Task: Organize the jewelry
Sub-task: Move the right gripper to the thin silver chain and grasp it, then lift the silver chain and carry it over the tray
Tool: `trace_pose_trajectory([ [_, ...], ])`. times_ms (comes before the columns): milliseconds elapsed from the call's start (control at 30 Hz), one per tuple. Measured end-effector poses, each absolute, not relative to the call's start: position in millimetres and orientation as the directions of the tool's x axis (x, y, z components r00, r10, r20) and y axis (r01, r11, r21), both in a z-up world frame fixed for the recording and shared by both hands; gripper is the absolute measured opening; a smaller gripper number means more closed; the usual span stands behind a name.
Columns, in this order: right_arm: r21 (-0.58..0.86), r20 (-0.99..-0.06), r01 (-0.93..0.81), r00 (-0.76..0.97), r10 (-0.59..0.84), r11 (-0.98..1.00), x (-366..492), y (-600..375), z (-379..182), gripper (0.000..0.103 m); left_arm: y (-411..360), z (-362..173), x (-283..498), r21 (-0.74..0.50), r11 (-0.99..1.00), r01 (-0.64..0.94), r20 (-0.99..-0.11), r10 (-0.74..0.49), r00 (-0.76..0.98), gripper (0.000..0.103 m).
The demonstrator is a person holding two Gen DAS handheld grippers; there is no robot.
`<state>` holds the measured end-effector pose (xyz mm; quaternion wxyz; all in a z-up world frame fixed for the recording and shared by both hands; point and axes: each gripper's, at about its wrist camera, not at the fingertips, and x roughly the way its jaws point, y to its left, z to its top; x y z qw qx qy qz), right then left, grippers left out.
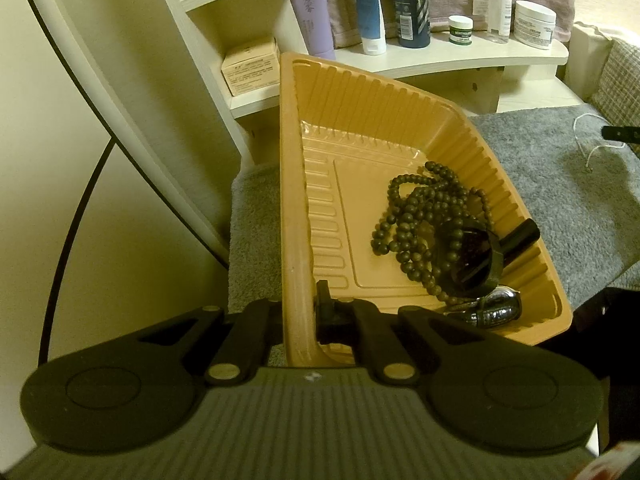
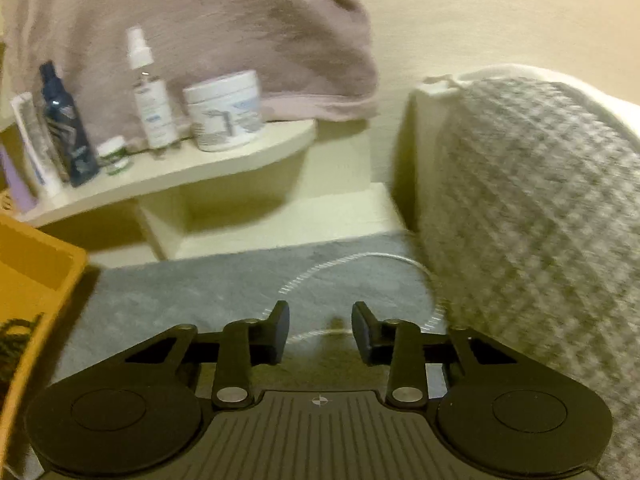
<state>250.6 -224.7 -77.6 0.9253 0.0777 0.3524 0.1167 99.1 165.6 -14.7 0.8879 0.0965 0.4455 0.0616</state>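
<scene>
The left gripper (image 1: 298,320) is clamped shut on the near rim of the orange tray (image 1: 294,208), one black finger on the outside of the rim and the other inside it; the rim runs straight away from the camera between them. The right gripper (image 2: 320,332) hangs low over the grey mat (image 2: 200,288), its two fingers spread wide apart and pointing forward, holding nothing; its view is blurred.

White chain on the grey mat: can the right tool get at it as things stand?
Probably yes. The right tool is open, and the thin white chain loops on the grey mat right ahead of its fingertips with nothing lying over it. The orange tray sits off to the left, out of the way.
</scene>
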Motion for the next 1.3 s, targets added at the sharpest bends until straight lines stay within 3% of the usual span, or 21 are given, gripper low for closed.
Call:
trace_pose_trajectory([
  [167,0.217,-0.649,-0.239,0.689,0.323,0.946,256,-200,-82,0.030,165,-15,99,0.225,0.974,-0.024,-0.780,0.195,0.594,0.003],
  [333,0.173,-0.698,-0.248,0.652,0.297,0.953,262,-182,-98,0.014,165,-15,99,0.224,0.974,-0.024,-0.780,0.194,0.594,0.003],
  [400,0.143,-0.692,-0.257,0.664,0.282,0.956,259,-178,-101,0.013,165,-15,99,0.224,0.974,-0.025,-0.780,0.194,0.595,0.003],
  [500,0.127,-0.691,-0.283,0.663,0.290,0.951,255,-177,-102,0.002,166,-15,99,0.224,0.974,-0.025,-0.780,0.195,0.594,0.003],
  [1300,0.167,-0.526,-0.444,0.715,0.461,0.880,209,-173,-4,0.002,166,-15,98,0.223,0.975,-0.024,-0.780,0.193,0.596,0.004],
])
